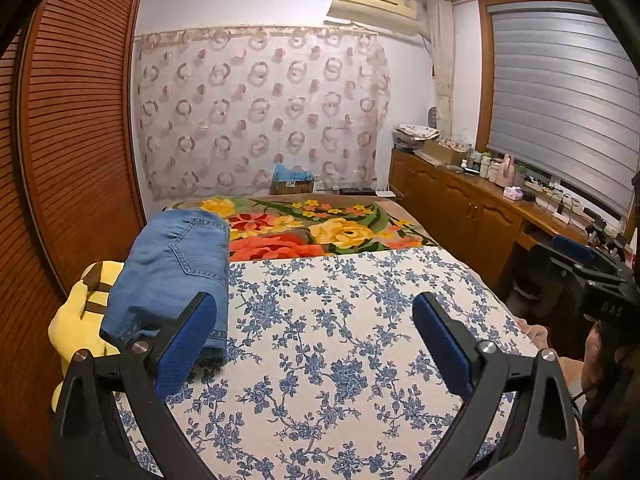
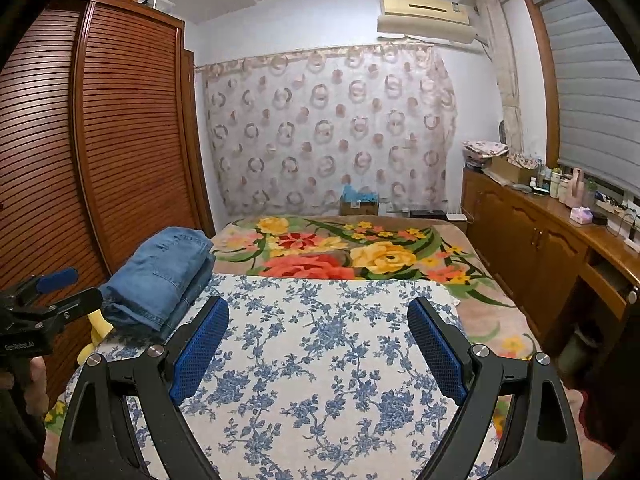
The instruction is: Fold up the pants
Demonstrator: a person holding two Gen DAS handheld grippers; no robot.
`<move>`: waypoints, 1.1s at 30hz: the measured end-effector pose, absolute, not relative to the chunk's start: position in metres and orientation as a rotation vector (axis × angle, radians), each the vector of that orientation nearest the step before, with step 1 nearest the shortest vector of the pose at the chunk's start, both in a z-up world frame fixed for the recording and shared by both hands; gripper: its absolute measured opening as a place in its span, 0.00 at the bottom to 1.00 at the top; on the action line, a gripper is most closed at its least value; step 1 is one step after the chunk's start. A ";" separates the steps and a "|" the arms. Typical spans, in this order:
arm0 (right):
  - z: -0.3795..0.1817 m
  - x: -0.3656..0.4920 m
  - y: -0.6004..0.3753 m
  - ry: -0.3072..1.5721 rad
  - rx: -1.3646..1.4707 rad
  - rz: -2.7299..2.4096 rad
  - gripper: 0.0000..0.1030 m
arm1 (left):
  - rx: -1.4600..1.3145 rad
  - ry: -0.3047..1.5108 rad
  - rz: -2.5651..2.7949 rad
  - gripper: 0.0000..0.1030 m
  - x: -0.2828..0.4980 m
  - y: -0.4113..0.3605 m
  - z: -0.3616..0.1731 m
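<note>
Now left gripper (image 1: 316, 344) level, jaws wide, beside folded jeans (image 1: 176, 272)

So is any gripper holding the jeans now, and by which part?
No. The left gripper and right gripper are both open and empty; the folded jeans lie free.

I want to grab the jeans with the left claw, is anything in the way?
Nothing visible blocks it. The folded jeans lie just ahead and left of the open left claw, at the edge of the blue-flowered cloth. A yellow plush toy sits beyond them, off the path.
</note>
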State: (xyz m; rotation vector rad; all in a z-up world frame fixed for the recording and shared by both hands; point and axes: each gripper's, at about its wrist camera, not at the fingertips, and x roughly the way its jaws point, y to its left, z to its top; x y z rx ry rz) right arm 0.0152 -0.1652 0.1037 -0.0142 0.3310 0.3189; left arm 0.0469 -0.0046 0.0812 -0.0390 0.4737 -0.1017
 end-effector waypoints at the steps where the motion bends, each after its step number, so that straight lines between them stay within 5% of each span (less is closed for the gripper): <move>1: 0.103 0.015 -0.164 0.329 -0.015 0.319 0.89 | -0.039 0.471 -0.101 0.96 0.046 -0.006 0.082; 33: 0.094 0.021 -0.160 0.326 -0.013 0.327 0.89 | -0.045 0.458 -0.088 0.96 0.040 0.003 0.091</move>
